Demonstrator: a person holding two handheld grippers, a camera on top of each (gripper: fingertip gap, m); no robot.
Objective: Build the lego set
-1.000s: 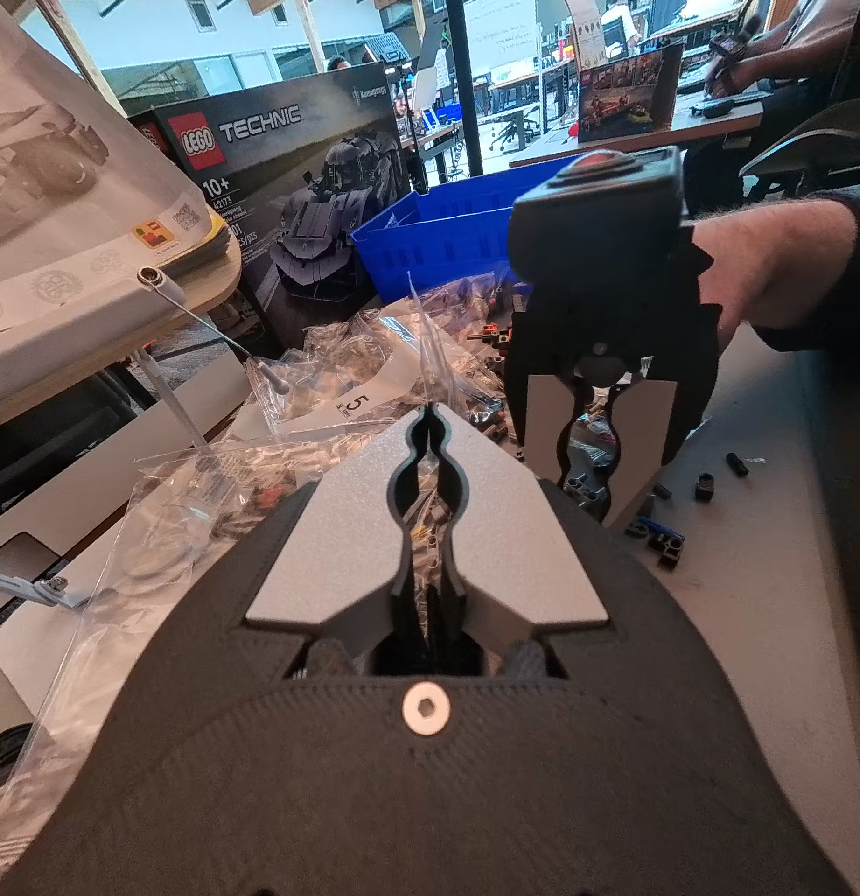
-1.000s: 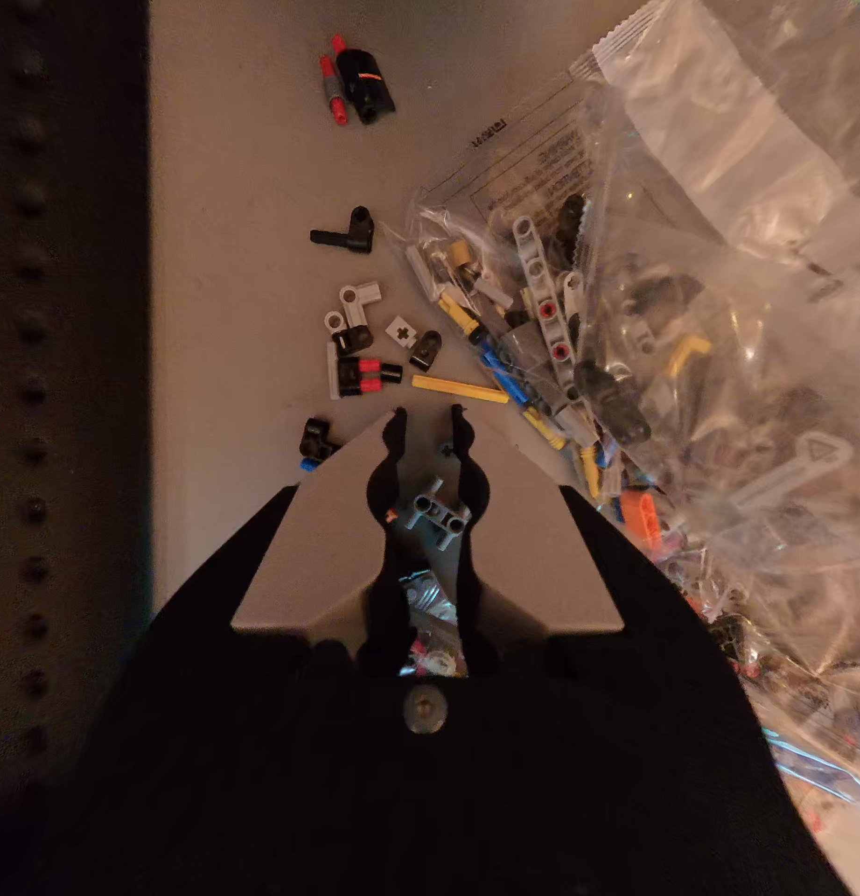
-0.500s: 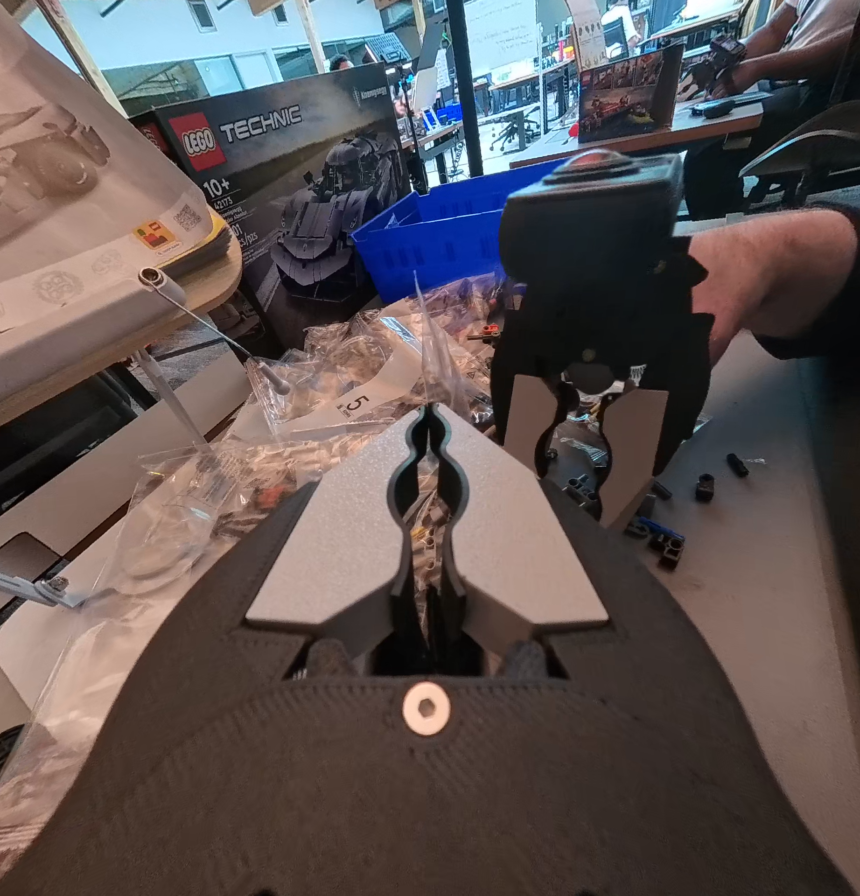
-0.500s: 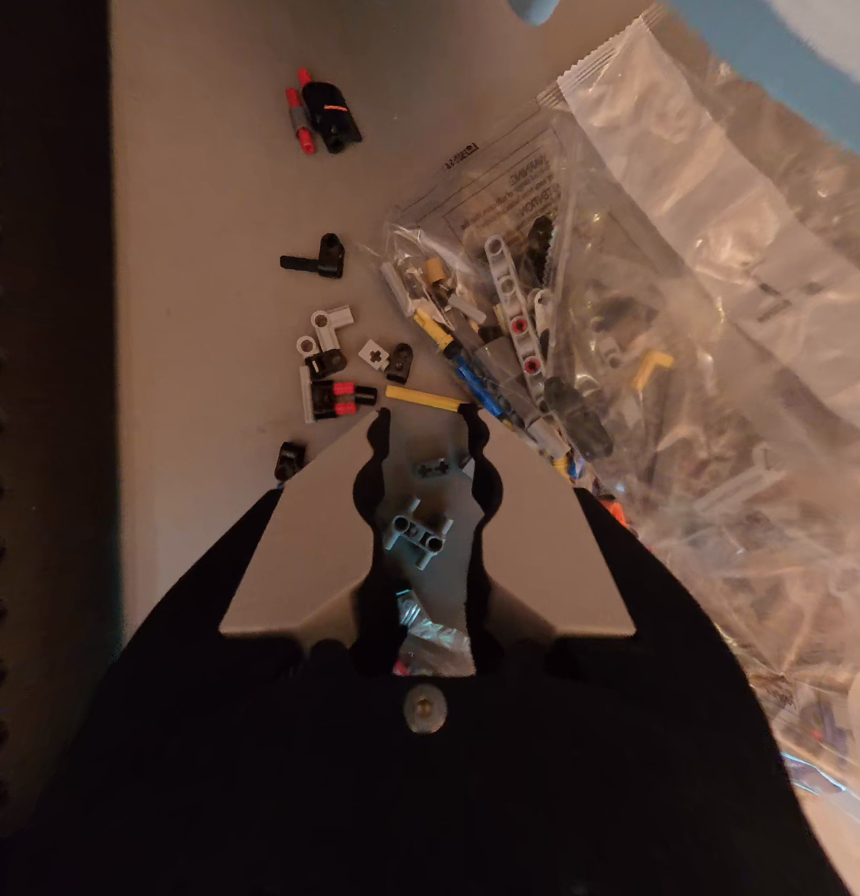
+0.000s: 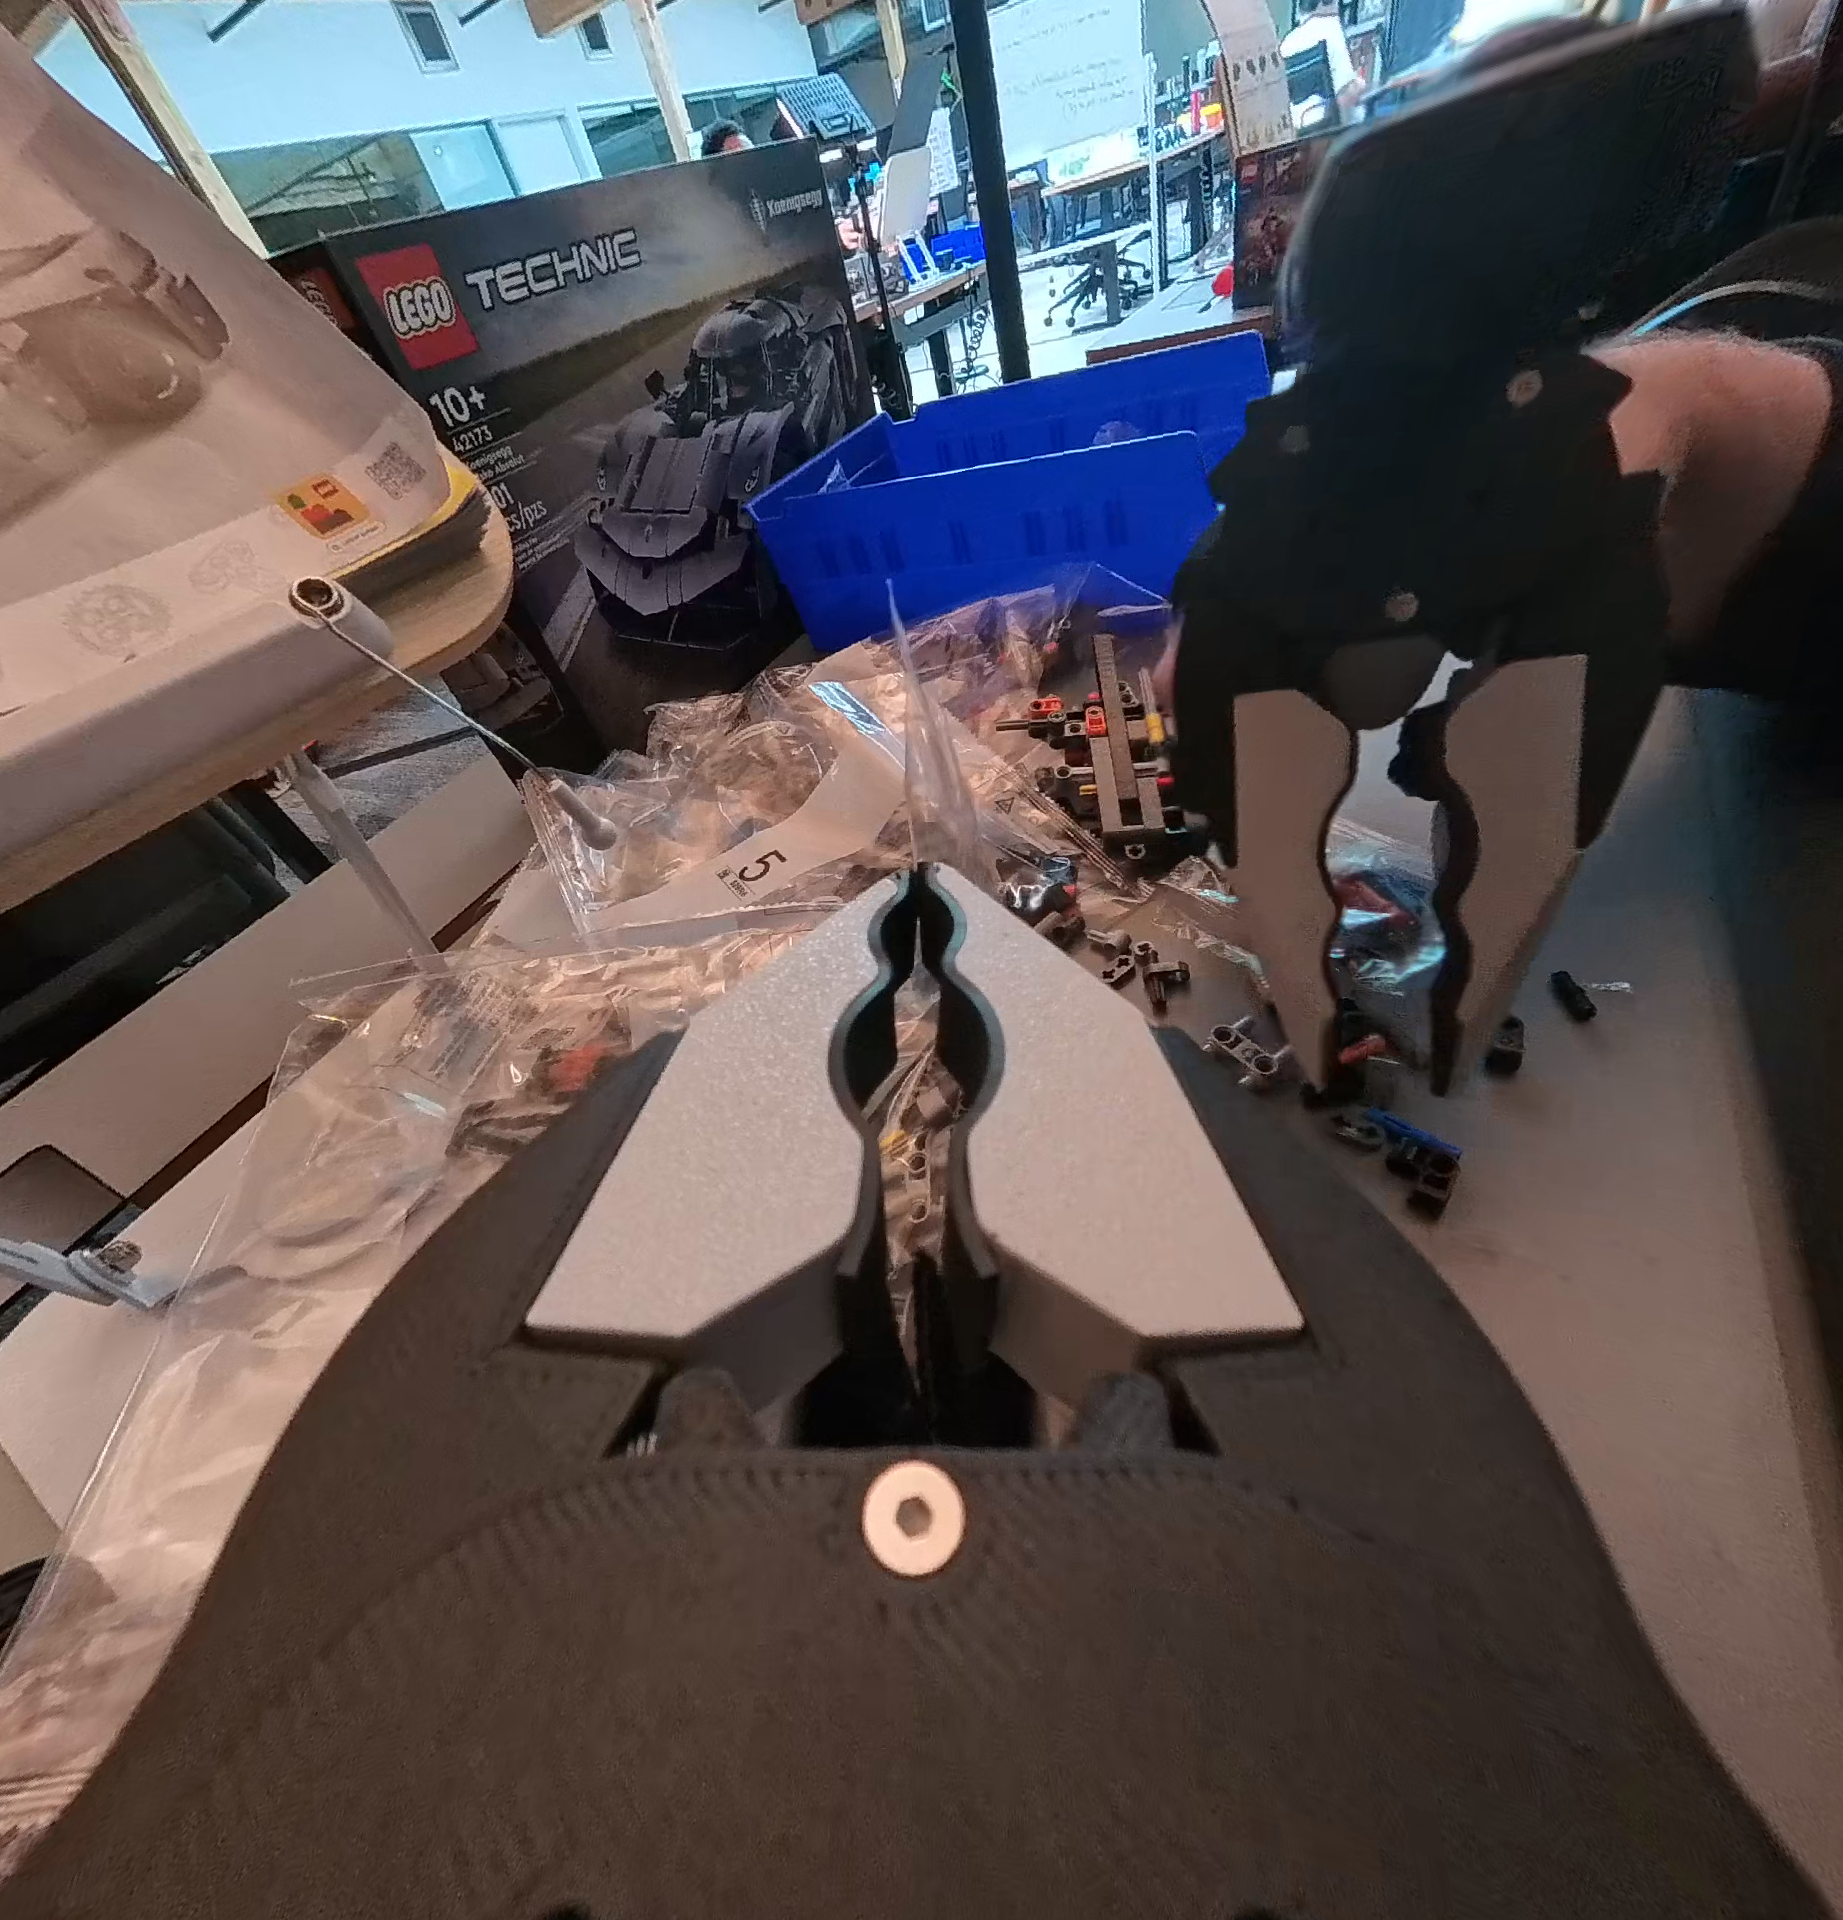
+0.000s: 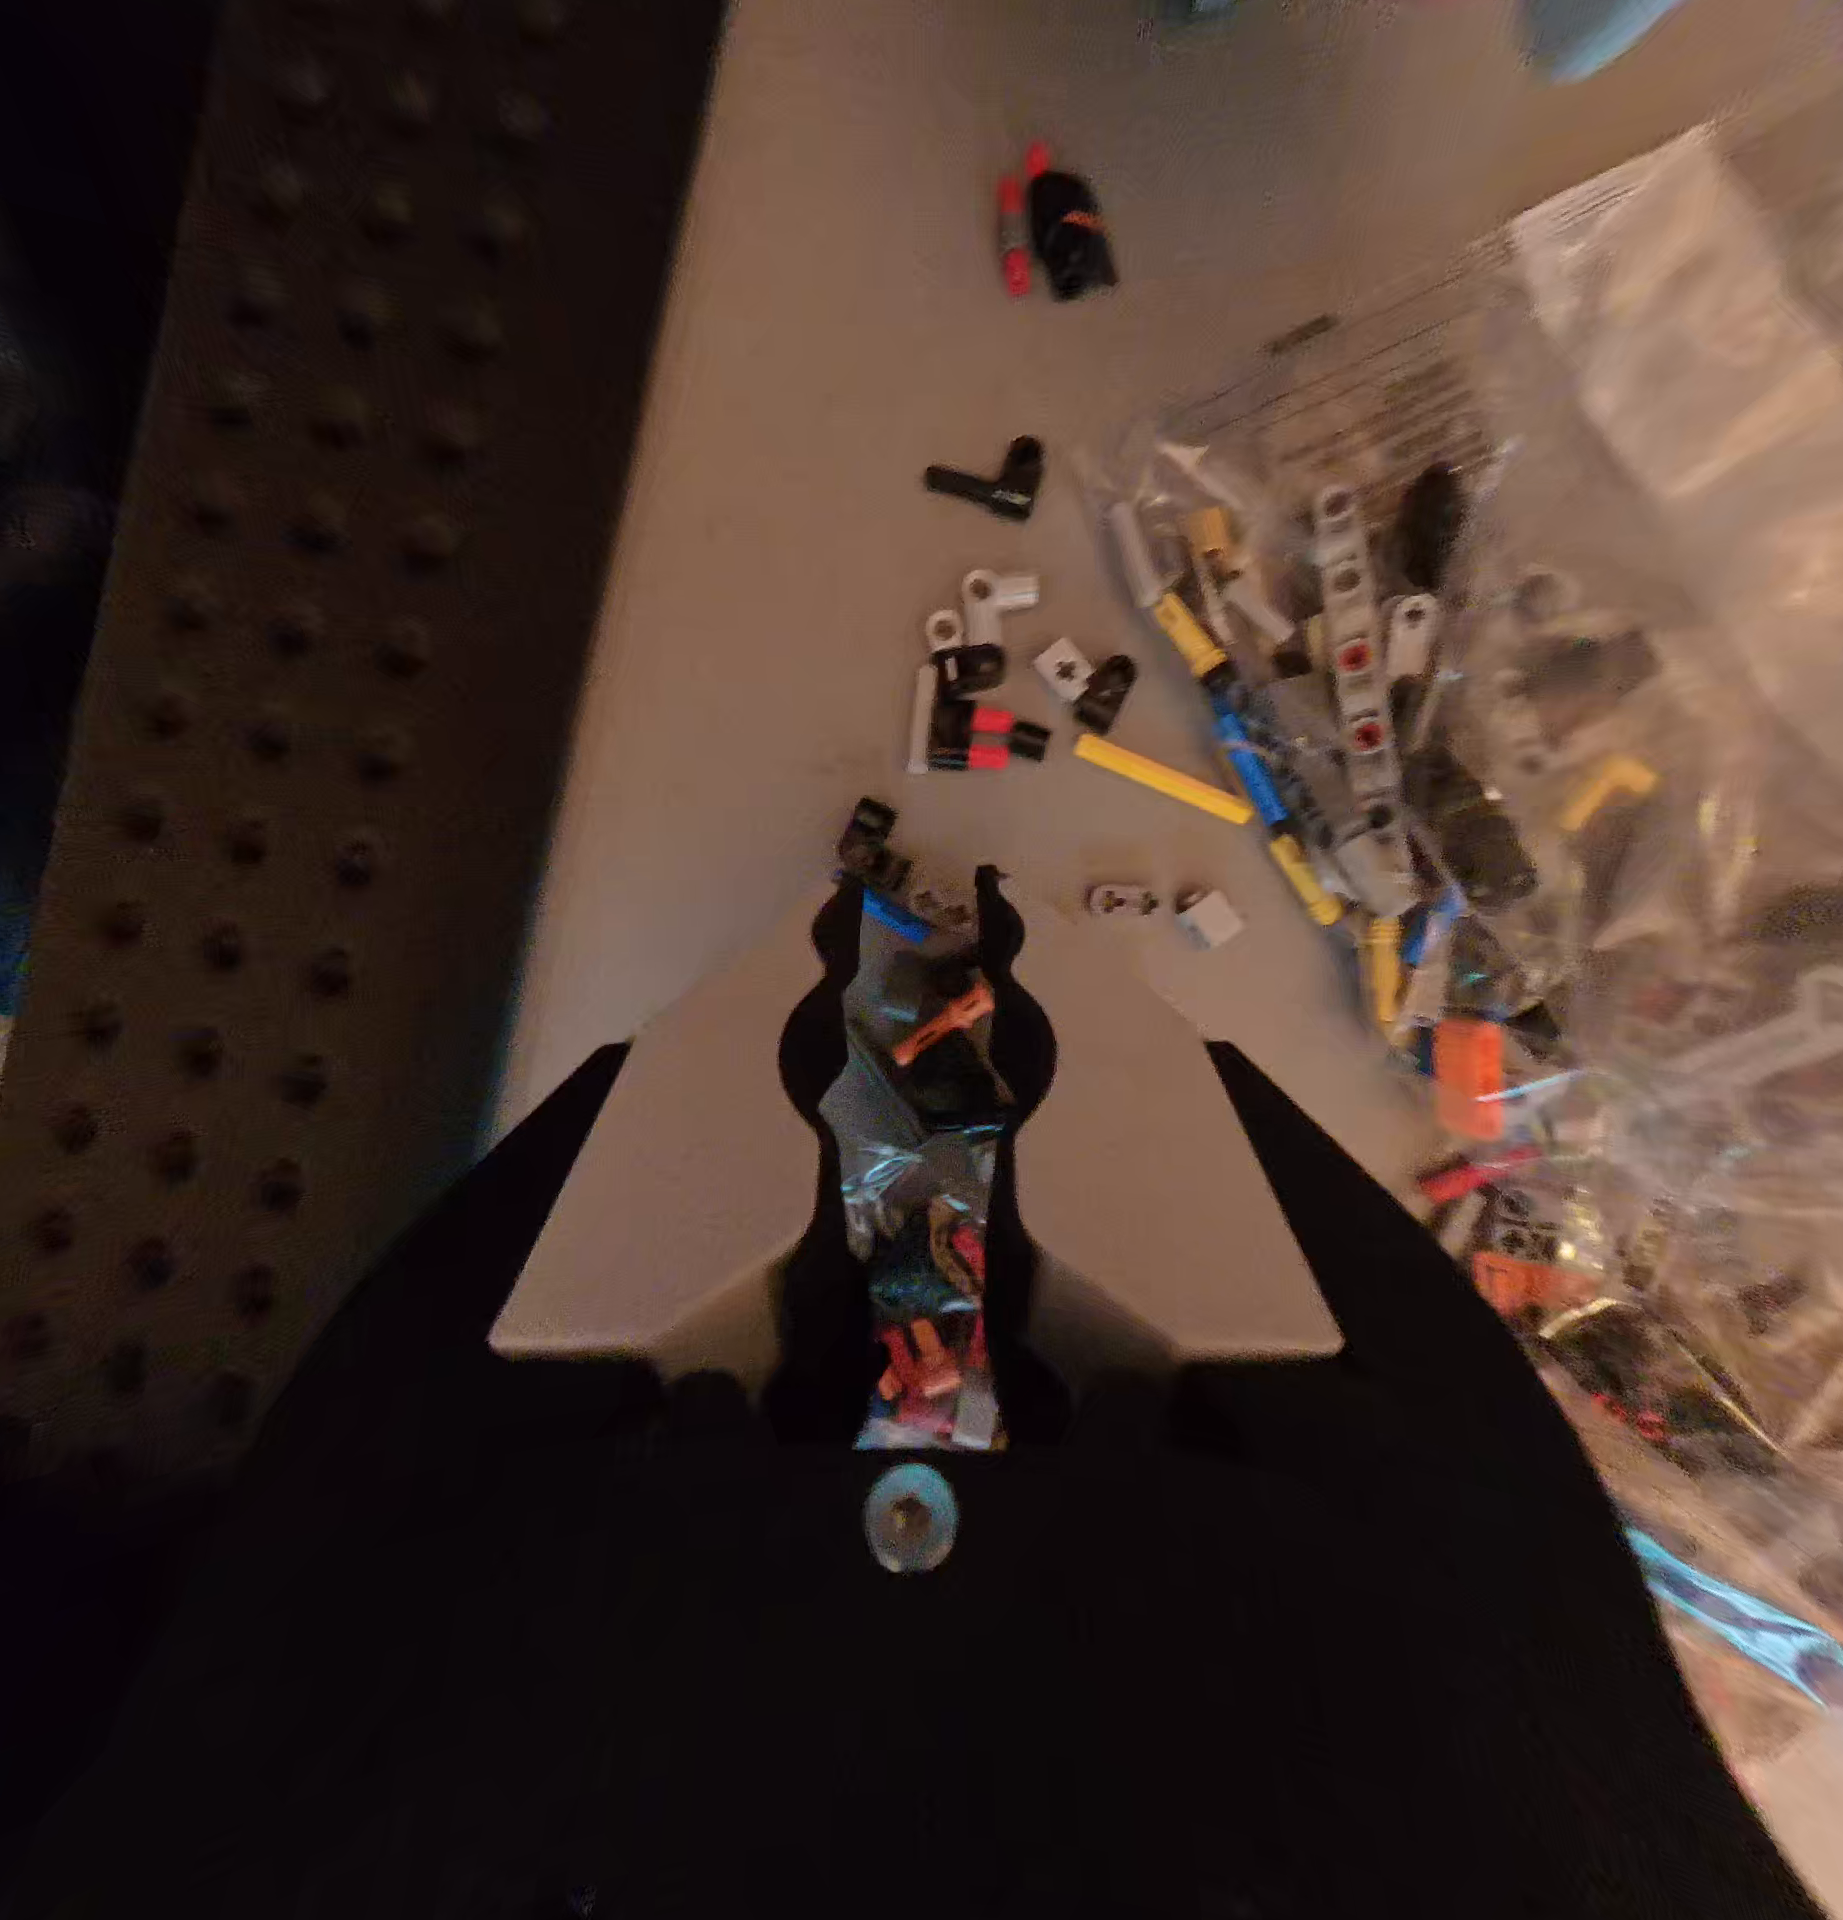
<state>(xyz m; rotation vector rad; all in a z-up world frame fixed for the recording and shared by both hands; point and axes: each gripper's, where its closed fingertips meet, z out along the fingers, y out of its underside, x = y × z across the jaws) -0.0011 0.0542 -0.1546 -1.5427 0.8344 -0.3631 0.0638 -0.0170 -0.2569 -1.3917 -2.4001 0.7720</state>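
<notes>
My left gripper (image 5: 917,883) is shut, and its tips pinch the edge of a clear plastic bag (image 5: 922,727) that stands up from them over a pile of parts bags (image 5: 543,1039). My right gripper (image 6: 922,894) points down at the table with its jaws apart. It straddles a small clear bag (image 6: 927,1049) of orange, black and red pieces. It also shows in the left wrist view (image 5: 1384,1081), held by a hand at the right. A part-built dark assembly (image 5: 1104,748) lies behind it.
Loose pieces lie ahead of the right gripper: a black-and-red unit (image 6: 969,727), a yellow axle (image 6: 1161,779), a black connector (image 6: 990,483). A big parts bag (image 6: 1416,727) is right, a studded dark mat (image 6: 273,623) left. A blue bin (image 5: 1000,520), the set's box (image 5: 605,416) and a booklet (image 5: 117,364) stand behind. The tips of one gripper are about 15 cm away from the tips of the other. The yellow axle (image 6: 1161,779) is about 5 cm from my right fingertips.
My right gripper has moved sideways off the grey connector it straddled and now stands over the small bag, jaws a little narrower. My left gripper has not moved.
</notes>
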